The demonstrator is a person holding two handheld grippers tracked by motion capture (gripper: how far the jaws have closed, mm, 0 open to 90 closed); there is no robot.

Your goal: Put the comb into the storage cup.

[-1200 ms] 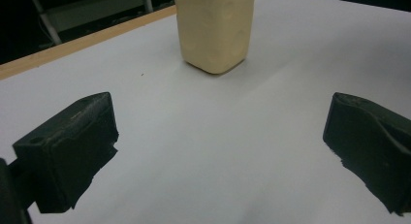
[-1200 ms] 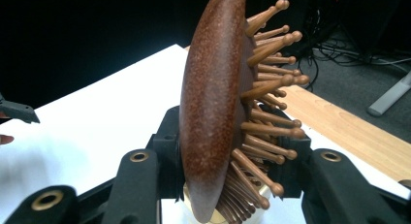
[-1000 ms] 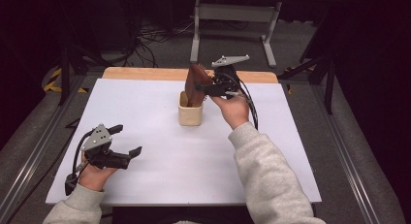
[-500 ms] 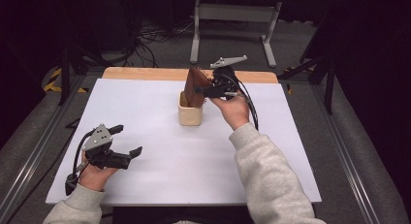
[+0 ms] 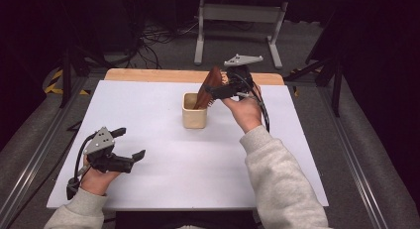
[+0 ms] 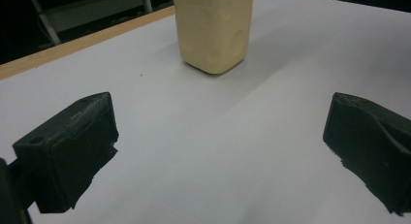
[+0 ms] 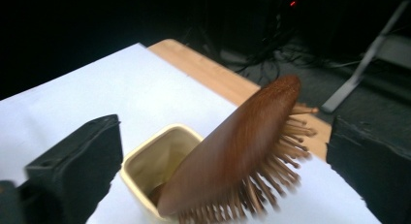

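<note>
A cream cup (image 5: 194,117) stands at the middle back of the white table sheet (image 5: 163,189). A brown wooden hairbrush (image 5: 209,85) leans in it, head up, bristles toward my right hand. My right gripper (image 5: 214,90) sits beside the cup at the brush's head. In the right gripper view the brush (image 7: 232,156) lies slightly blurred between the wide-apart jaws of my right gripper (image 7: 223,156), which have just been opening and touch neither side of it, above the cup (image 7: 145,166). My left gripper (image 5: 131,143) rests open at the front left, facing the cup (image 6: 213,27), its gap (image 6: 220,146) empty.
The table's wooden edge (image 5: 148,75) runs along the back of the white sheet. A grey metal stand (image 5: 237,16) and cables lie on the floor behind. Dark rails flank the table on both sides.
The right gripper's jaws have spread apart off the hairbrush, which now leans loose in the cup. The left hand has kept still.
</note>
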